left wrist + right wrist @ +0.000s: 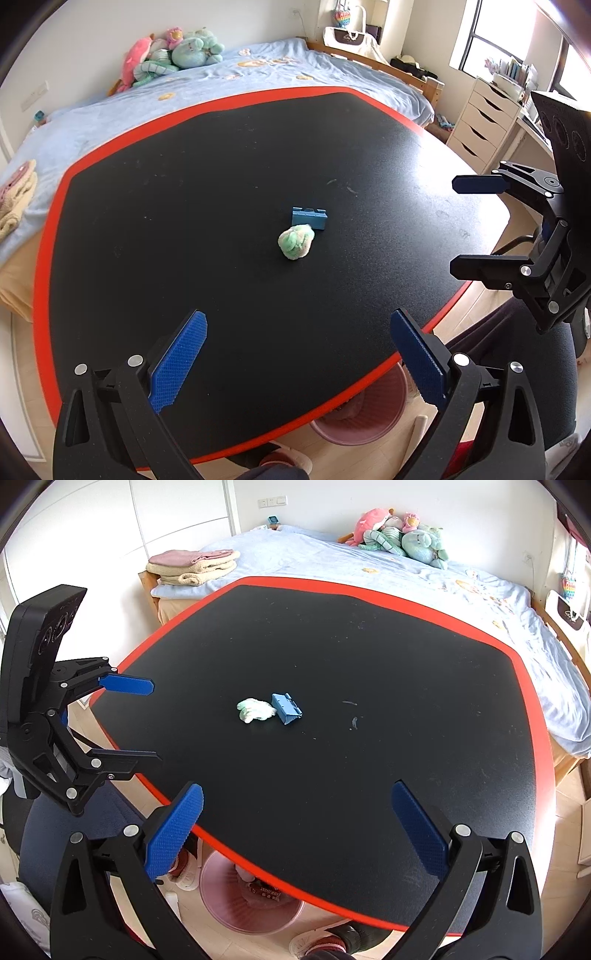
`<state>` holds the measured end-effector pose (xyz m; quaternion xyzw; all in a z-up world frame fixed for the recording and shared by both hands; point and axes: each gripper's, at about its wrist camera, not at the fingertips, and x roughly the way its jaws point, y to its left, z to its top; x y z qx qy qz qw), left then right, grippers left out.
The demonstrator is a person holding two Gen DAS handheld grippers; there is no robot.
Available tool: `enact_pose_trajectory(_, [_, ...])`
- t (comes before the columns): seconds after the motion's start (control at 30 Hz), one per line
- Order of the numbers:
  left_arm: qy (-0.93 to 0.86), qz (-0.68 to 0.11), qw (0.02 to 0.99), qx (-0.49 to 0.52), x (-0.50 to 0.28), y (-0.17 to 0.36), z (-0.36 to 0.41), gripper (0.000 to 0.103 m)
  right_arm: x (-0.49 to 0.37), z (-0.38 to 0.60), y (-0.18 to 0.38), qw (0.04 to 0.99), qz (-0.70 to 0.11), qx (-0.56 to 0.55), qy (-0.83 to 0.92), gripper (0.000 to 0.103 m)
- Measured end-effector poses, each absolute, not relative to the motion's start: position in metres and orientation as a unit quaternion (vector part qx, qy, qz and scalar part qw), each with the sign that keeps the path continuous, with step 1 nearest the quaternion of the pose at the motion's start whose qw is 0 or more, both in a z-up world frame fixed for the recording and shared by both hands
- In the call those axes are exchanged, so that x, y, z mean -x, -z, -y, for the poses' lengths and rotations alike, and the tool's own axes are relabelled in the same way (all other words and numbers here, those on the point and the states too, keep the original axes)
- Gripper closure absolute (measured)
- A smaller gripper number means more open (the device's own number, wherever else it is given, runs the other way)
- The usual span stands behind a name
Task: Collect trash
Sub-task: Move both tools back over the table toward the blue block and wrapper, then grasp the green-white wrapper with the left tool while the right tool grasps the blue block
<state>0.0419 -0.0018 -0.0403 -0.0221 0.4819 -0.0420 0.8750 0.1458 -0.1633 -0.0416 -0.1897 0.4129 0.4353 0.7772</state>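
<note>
A crumpled green-white tissue wad (296, 242) lies mid-table, touching a small blue plastic piece (309, 217). Both also show in the right wrist view: the wad (255, 709) and the blue piece (286, 708). My left gripper (297, 325) is open and empty, above the table's near edge. My right gripper (297, 797) is open and empty, also above the near edge. Each gripper shows in the other's view: the right gripper (456, 225) at the right, the left gripper (155, 722) at the left. A pink trash bin (251, 897) stands on the floor under the table edge, with some trash inside.
The black table (221, 184) has a red rim. A bed (258, 74) with plush toys (173, 51) lies behind it. A white drawer unit (484, 122) stands at the right. Folded towels (192, 566) lie on the bed corner. The person's feet (325, 941) are near the bin.
</note>
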Motion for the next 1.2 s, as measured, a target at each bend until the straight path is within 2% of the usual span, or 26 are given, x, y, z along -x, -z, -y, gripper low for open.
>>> enact_pose_trajectory(0.53, [0.052, -0.484, 0.873, 0.024, -0.085, 0.074, -0.016, 0.008, -0.19, 0.124, 0.083, 0.767, -0.418, 0.209, -0.44, 0.004])
enact_pose_trajectory(0.97, [0.055, -0.466, 0.883, 0.007, -0.1, 0.084, -0.016, 0.009, -0.202, 0.101, 0.095, 0.766, -0.393, 0.226, -0.456, 0.031])
enact_pose_trajectory(1.2, [0.054, -0.455, 0.889, -0.004, -0.108, 0.078, -0.017, 0.048, -0.203, 0.088, 0.093, 0.757, -0.378, 0.229, -0.482, 0.052])
